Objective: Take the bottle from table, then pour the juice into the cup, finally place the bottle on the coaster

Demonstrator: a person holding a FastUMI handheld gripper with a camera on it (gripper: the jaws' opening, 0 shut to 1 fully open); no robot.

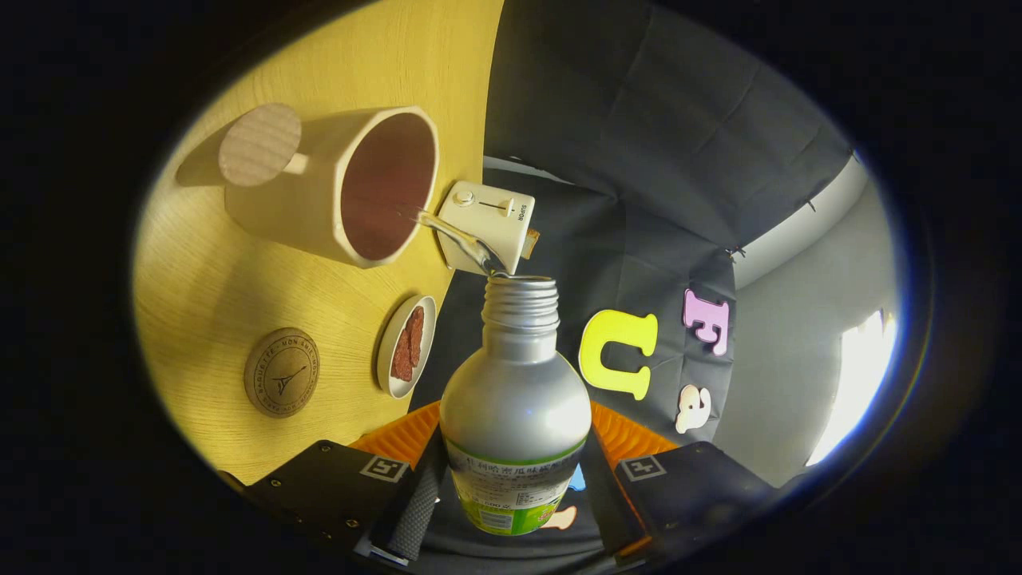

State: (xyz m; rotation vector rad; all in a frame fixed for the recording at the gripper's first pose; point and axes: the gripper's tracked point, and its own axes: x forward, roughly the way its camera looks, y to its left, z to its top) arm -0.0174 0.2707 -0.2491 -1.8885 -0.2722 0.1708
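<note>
We see a tilted wooden surface carrying everything. At about ten o'clock from the bottle mouth stands a pale cup with a round wooden handle, its inside dark. The silver bottle, pinched on both sides by the hand-held gripper, leans so a thin stream of juice arcs into the cup. We judge pouring is under way; we should hold the tilt steady and keep the stream inside the rim. A white toaster sits at twelve o'clock, its small wording unreadable. At nine o'clock lies a snack dish, then the coaster, stamped with a tower and ringed lettering too small to read. The bottle's label is illegible.
</note>
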